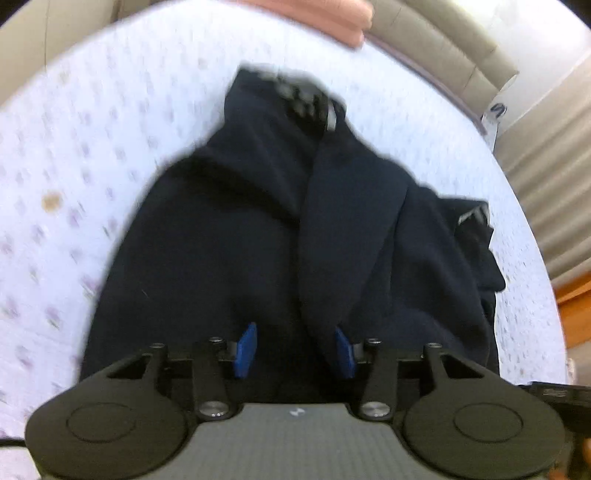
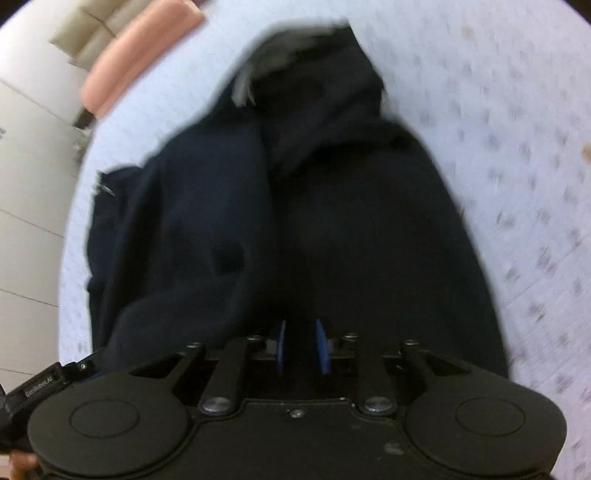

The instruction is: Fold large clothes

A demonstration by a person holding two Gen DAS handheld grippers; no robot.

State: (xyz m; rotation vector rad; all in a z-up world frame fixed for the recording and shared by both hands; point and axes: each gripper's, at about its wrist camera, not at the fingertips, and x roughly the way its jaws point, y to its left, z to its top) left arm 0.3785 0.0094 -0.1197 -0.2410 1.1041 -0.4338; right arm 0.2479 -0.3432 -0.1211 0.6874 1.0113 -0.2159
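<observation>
A dark navy hooded garment lies crumpled on a white bed sheet with small purple marks. Its hood points away, with a grey label at the collar. My left gripper sits low over the near edge of the garment, its blue pads apart, with dark fabric between them. In the right wrist view the same garment fills the middle. My right gripper has its blue pads close together with dark cloth in the narrow gap. Both views are blurred.
A folded pink cloth lies at the far edge of the bed, also in the right wrist view. A beige padded headboard runs behind it. A pale wall and curtain stand to the right. A brown stain marks the sheet.
</observation>
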